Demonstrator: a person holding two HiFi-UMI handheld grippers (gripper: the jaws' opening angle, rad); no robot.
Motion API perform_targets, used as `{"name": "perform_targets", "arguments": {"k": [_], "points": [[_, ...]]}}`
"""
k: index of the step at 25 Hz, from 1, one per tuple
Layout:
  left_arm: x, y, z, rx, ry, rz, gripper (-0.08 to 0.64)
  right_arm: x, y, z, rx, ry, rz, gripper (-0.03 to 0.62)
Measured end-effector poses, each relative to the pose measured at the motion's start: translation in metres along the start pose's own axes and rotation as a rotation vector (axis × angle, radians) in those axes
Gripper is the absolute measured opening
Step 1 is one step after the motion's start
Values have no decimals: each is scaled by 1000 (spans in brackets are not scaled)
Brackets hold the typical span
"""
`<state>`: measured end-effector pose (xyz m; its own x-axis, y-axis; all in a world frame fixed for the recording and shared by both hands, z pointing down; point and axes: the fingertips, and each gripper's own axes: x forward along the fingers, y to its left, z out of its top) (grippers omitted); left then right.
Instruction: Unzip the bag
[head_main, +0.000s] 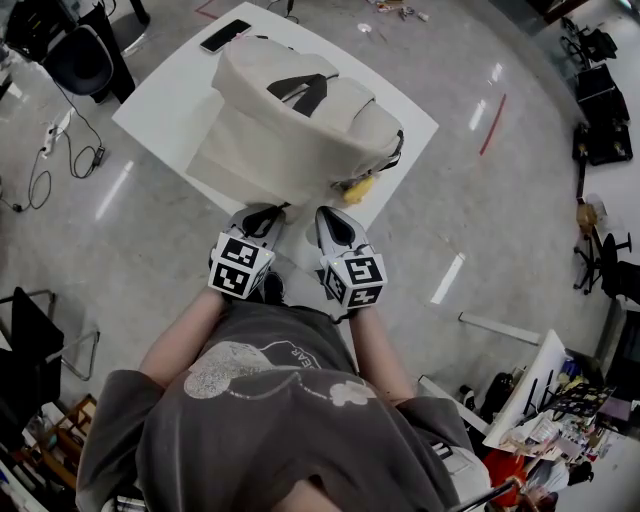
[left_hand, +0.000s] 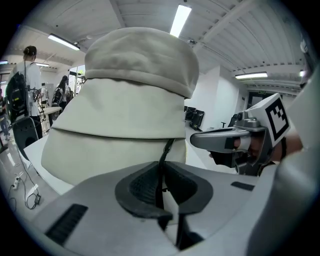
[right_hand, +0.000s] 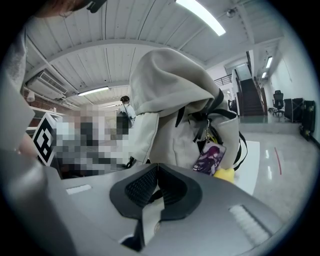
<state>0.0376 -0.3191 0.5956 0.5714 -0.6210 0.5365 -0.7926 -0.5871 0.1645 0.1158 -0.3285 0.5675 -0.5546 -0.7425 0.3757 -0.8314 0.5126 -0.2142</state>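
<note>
**Head view.** The bag (head_main: 300, 120) stands on the white table (head_main: 160, 110), with its base at the near edge; the left gripper (head_main: 262, 215) and the right gripper (head_main: 332, 218) meet the bag at that edge, just beside each other; a yellow charm (head_main: 357, 188) hangs at the bag's right side.

**Left gripper view.** The jaws stand narrow, with the pads pressed on a dark strap (left_hand: 168, 149) that runs down the bag's front; whether this strap is a zip pull cannot be told.

**Right gripper view.** The jaws are closed on a pale strip (right_hand: 150, 217) of fabric; a printed card charm (right_hand: 209, 157) dangles beyond them.

**Handling.** The bag appears to be soft cloth, slumped and probably light; it is likely to fold and slide along the table when pulled. Anchor the fabric close beside the zip track with one gripper; take the slider's pull tab with the other. Cloth and strap are thin and may slip from the pads; grip deep in the jaws and pull along the track, not away from it.
</note>
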Motion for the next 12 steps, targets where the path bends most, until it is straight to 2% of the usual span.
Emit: {"name": "perform_targets", "arguments": {"k": [3, 9, 12], "points": [[-5, 1, 2, -5, 7, -29, 44, 1, 6, -2, 11, 26, 21, 11], [-15, 3, 7, 1, 13, -82, 43, 7, 33, -11, 31, 68, 106, 123], [-23, -2, 16, -23, -6, -143, 42, 12, 38, -15, 24, 88, 106, 132]]}}
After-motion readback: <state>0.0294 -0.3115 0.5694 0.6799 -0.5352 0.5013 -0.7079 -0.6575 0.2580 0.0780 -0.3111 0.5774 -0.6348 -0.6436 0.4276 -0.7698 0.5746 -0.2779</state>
